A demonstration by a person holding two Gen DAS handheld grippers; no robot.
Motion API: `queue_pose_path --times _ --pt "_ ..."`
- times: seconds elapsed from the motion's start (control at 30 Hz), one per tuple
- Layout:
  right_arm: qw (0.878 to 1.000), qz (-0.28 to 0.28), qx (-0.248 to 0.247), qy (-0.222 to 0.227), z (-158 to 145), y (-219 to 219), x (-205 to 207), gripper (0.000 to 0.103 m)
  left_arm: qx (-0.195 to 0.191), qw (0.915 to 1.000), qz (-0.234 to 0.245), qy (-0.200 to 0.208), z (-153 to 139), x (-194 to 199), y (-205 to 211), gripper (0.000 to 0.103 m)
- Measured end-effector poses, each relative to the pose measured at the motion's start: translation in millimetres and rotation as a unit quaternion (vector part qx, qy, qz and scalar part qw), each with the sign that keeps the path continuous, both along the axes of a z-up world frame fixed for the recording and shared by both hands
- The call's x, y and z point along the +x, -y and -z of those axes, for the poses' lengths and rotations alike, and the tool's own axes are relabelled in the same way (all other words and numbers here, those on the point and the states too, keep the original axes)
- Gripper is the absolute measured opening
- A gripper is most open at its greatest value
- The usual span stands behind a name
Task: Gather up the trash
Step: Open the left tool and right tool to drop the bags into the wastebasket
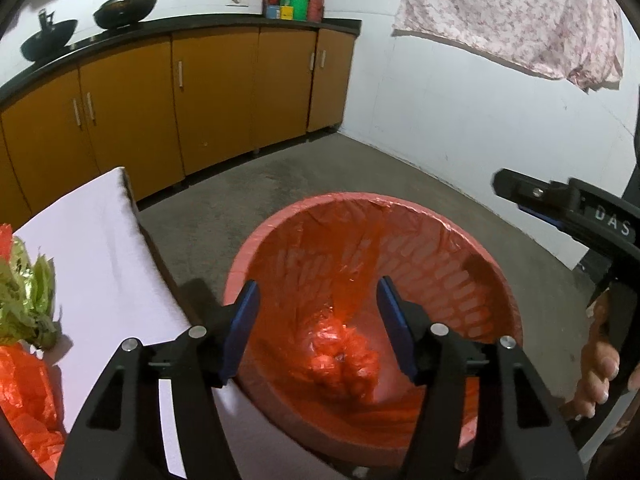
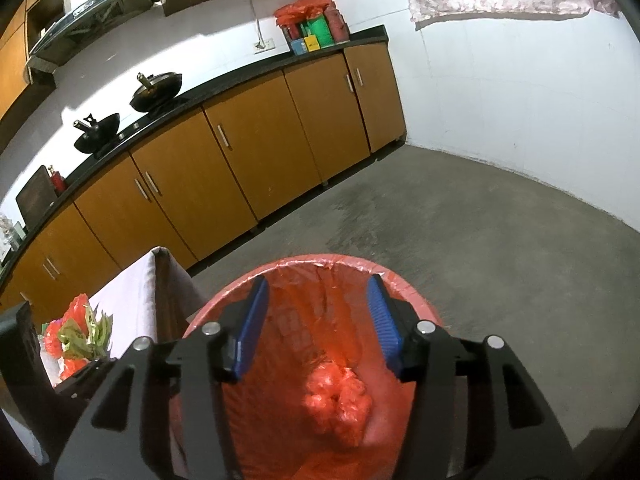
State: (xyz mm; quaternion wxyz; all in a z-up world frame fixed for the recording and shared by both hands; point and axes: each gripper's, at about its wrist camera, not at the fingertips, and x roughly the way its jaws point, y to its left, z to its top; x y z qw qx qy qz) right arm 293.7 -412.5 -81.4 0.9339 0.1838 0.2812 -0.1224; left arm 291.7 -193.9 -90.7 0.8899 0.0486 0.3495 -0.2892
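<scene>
**Both tongs stand open over lined bin, red bundle at the bottom**

A kitchen corner, seen along two hand-held tools. The left tongs hang above a round pink bin fitted with a thin red liner, their blue-padded fingers spread apart with nothing between them. The right tongs are poised over the same bin from a slightly different angle, jaws likewise parted and empty. No pad touches the liner in either view. Down in the well of the bin lies a crumpled red plastic bundle, resting on the liner's folds and clear of both tools; the right wrist view shows it directly below the gap between the fingers.

Just beside the bin, to the left, stands a low worktop covered in white cloth. On it sit a bunch of leafy green scraps and more crumpled red plastic near the camera's edge. A hand grips the right tool's handle at the right edge of the left wrist view.

Behind, orange cabinet doors run under a dark kitchen counter bearing two black woks. A flowered cloth hangs against the white wall.
</scene>
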Motion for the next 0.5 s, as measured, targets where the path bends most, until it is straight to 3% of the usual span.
queue_pose_path --times 0.2,0.5 --pt "1.0 -0.005 -0.011 0.006 -12 -11 -4 0.053 -0.014 0.9992 -0.032 0.018 -17 -5 -23 0.061" --pt "0.998 -0.059 -0.005 0.022 -30 -60 -6 0.054 -0.028 0.9917 -0.115 0.05 -42 -33 -97 0.063"
